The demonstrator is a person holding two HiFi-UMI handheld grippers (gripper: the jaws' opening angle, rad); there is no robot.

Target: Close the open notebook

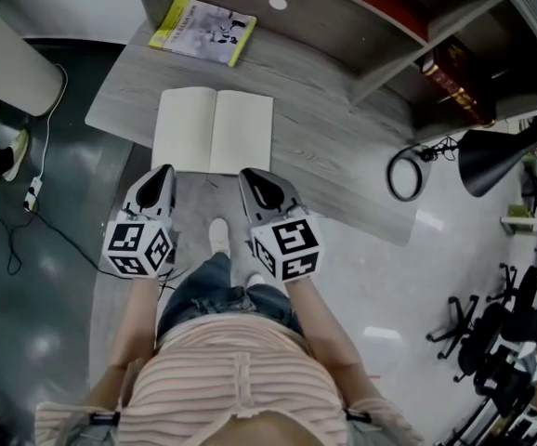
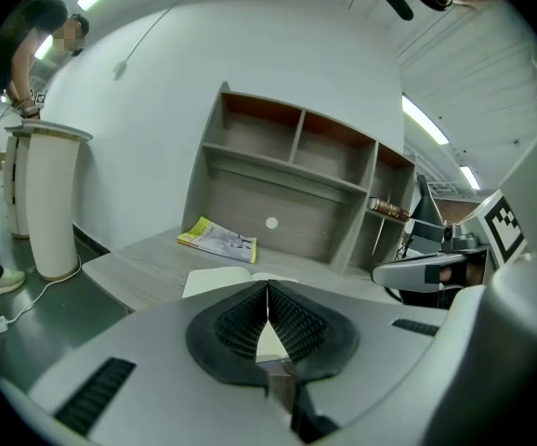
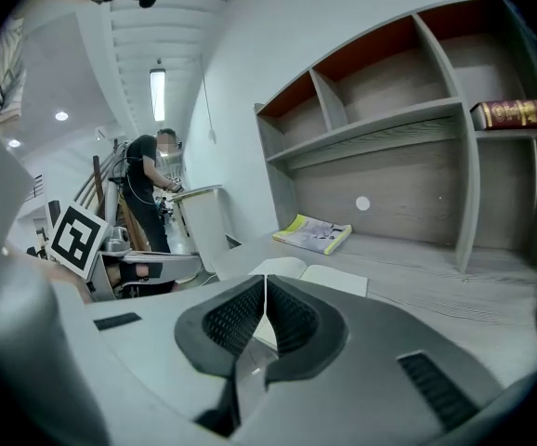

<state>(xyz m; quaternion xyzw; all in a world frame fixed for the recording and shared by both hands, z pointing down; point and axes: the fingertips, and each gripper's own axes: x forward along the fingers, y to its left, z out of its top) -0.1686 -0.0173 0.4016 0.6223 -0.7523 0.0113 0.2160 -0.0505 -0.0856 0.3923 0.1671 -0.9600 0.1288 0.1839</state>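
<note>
Grey desk (image 1: 329,147) carries open notebook (image 1: 214,130) and yellow magazine (image 1: 203,30).

The tabletop (image 1: 343,147) is pale grey wood-grain board with a matt finish. The open notebook (image 1: 215,130) shows plain cream paper, smooth and matt. The booklet (image 1: 203,30) at the far left has a paper cover with a slight sheen. The left gripper (image 1: 163,171) and the right gripper (image 1: 250,176) have smooth grey plastic shells. Their pads (image 2: 241,323) are black, ribbed and dull, like rubber. The floor (image 1: 55,323) on the left is dark and glossy. The person's top (image 1: 236,388) is ribbed cloth and the trousers (image 1: 217,291) are denim.
</note>
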